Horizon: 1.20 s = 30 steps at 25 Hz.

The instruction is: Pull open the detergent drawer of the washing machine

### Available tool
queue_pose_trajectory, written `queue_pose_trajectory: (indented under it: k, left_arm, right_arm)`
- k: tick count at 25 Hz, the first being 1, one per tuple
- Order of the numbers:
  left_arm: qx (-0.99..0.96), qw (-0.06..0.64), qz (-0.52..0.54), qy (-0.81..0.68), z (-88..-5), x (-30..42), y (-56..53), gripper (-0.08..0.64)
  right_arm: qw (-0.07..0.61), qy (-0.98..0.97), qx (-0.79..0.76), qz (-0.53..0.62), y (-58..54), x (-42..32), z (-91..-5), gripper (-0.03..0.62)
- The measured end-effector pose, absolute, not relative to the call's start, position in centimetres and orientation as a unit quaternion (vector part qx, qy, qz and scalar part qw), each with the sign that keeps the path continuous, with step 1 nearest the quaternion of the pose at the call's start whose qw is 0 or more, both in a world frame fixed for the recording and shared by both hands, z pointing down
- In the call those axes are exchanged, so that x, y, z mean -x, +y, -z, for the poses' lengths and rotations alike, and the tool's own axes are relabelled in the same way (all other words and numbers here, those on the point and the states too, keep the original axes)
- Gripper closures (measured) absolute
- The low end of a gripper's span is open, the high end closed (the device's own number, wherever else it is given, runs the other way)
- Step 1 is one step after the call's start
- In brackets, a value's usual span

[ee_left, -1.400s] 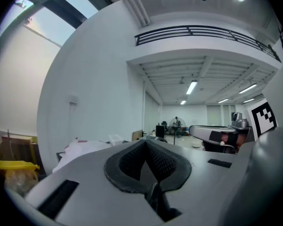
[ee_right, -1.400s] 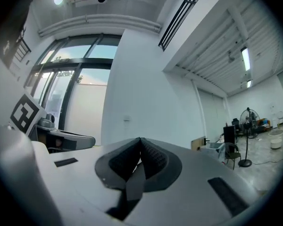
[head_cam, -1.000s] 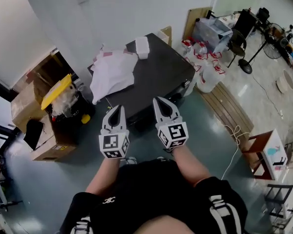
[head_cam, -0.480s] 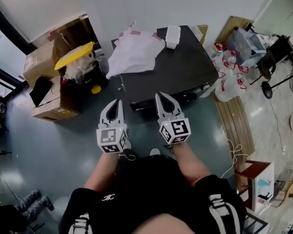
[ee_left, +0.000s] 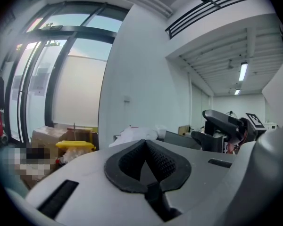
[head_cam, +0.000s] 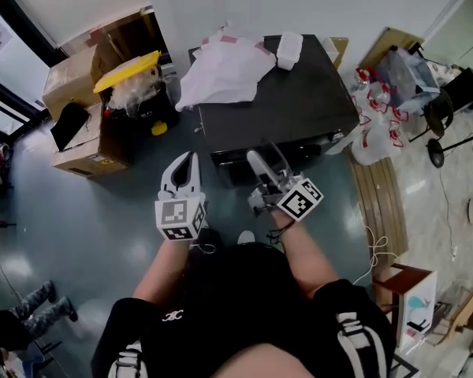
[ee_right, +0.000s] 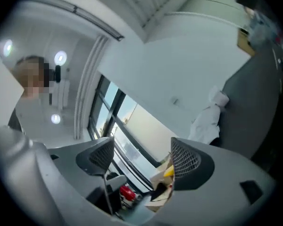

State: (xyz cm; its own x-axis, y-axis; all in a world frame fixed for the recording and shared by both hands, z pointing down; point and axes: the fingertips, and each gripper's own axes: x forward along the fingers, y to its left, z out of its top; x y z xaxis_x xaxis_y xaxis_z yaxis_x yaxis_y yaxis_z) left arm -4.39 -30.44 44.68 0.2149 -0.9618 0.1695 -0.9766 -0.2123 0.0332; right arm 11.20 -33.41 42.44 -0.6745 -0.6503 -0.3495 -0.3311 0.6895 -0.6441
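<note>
Right tongs point(head_cam: 266, 161) have just rolled and opened, empty; left tongs point(head_cam: 189, 161) stay closed.

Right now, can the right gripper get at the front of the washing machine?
Probably yes: the right gripper, its jaws just opened and empty, hangs close before the front of the washing machine, with nothing between them.

Black washing machine point(head_cam: 299, 105), white cloth point(head_cam: 225, 73)

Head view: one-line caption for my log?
Person facing a dark washing machine topped with white cloth: left tool shut, right tool just opened, nothing between its jaws.
</note>
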Motion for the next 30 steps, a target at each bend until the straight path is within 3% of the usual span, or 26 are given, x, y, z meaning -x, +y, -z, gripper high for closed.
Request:
queue_pose_trajectory:
  k: [2,7,30]
  left_arm:
    - [-0.775,0.066,-0.057,-0.626,-44.9,4.3,-30.0,0.558]
    - [-0.774,0.070,-0.067,-0.625,-45.7,3.7,-29.0,0.558]
    - [-0.773,0.096,-0.107,-0.617,-50.2,2.6,-28.0,0.558]
  right_arm:
    - [0.329,0.845,0.271,0.323,-33.6,-12.4,-43.2,0.241]
    - [0.356,0.820,0.251,0.371,-33.0,-13.6,-45.6,0.241]
    - [0.341,0.732,0.289,0.514,-34.5,-16.1,-66.1,0.242]
